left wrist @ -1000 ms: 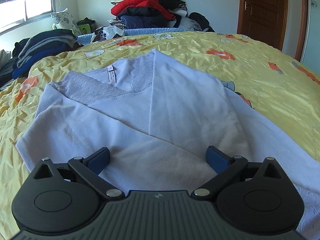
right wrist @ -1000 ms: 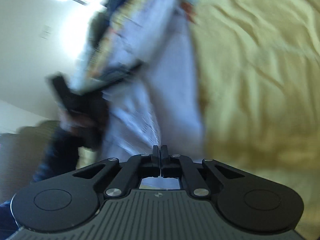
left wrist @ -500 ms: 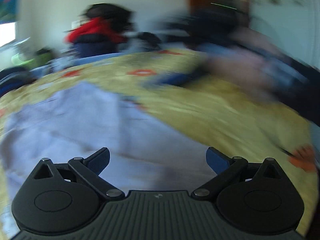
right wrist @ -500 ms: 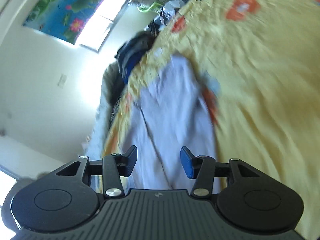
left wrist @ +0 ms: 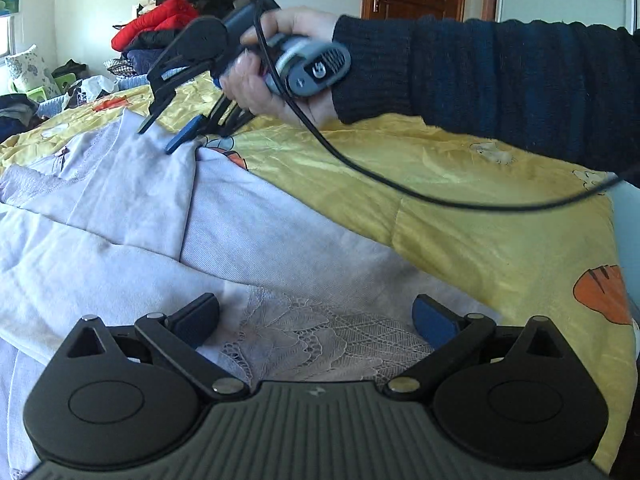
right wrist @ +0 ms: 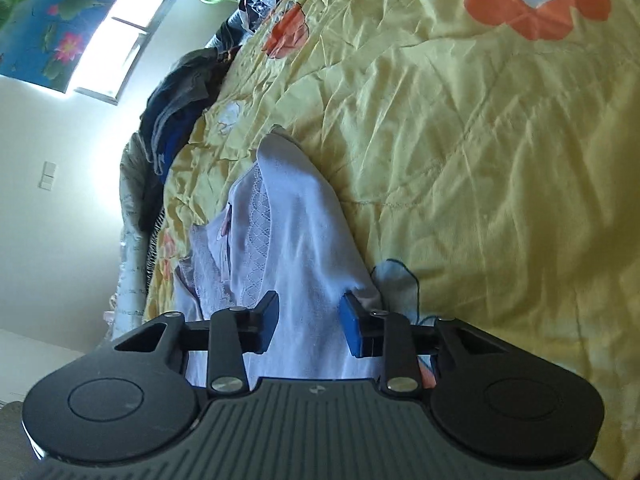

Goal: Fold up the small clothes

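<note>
Left wrist view: the pale lilac garment (left wrist: 248, 240), soft, light and limp, is spread partly folded on the yellow bedspread (left wrist: 500, 208); a hemmed edge is judged the best hold. The left hand-held gripper (left wrist: 316, 320) gapes empty above lace trim. The right hand-held gripper (right wrist: 308, 320), clamped shut a second earlier, is closing, cloth between unpressed pads.

One mark can be read: a white letter "G" on a dark oval patch at the butt end of the right gripper's grey handle (left wrist: 316, 68), gripped in the person's hand (left wrist: 276, 76). A small pale emblem sits at the middle front edge of each gripper's ribbed body, too small to make out. The white top has a neck tag (left wrist: 61, 157) whose print cannot be read.
</note>
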{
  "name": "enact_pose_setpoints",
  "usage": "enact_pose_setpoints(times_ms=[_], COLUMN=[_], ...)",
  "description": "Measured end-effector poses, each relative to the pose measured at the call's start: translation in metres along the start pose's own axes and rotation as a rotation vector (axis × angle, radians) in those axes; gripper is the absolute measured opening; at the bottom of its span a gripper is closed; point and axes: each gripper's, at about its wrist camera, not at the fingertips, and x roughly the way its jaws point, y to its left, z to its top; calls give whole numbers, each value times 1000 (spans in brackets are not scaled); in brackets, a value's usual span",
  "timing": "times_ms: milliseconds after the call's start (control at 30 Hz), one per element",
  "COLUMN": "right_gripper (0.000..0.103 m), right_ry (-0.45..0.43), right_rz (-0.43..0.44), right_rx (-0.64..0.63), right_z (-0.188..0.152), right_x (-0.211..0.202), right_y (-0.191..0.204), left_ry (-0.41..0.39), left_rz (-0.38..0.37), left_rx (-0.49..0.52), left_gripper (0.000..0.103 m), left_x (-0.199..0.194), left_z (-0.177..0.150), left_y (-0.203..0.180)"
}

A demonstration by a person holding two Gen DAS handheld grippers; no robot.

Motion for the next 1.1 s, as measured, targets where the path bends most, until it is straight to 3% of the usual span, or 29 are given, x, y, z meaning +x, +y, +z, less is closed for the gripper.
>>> enact_pose_setpoints(times_ms=[67,167,333,400,533,567,600,633,767,833,900,933,967,1033,1100], right_gripper=[47,65,65,55,49,47,53,53,51,51,62,63,64,64,59], right_ry=[-39,-115,-82,-93,-113,-134,-188,-236,-267,-309,-295,-259,-216,-121,-108], right_rz=[-18,47,-95,-150,-195,-238,-359,-489,-388,-303,-205,-170,-154,-205,-258], right_rx=[-43,-119,-146,-161,-169,-182,-216,-248,-211,-283,-360,-388,-411,-454,-503], right_z=[-2,8,42,48,59,63,66,69,69,52,28,19,11,-1,-8], right_x=[-7,-10,40,53,58,59,58,58,36,20,10,11,16,32,44], right_y=[17,43,58,58,60,63,67,67,54,66,79,82,83,79,71], left_ry=[-6,-11,-12,-14,-18,-19,-19,-19,-24,-25,-22,-20,-18,-16,-13], left_rz=[-9,-17,-14,-18,-28,-30,-30,-30,-35,-38,-32,-28,-24,-18,-9], left_rx=[-10,-22,-22,-28,-39,-40,-40,-40,-49,-52,-44,-40,-36,-31,-24], left_gripper=[103,103,103,103,103,103,103,103,103,103,103,103,103,103,103], left_x=[-3,-6,-6,-6,-7,-7,-8,-8,-8,-9,-8,-8,-7,-7,-6], left_z=[-1,-3,-4,-4,-4,-5,-5,-5,-5,-5,-5,-5,-5,-5,-5], left_y=[-1,3,1,2,6,6,6,6,9,9,8,7,6,4,2])
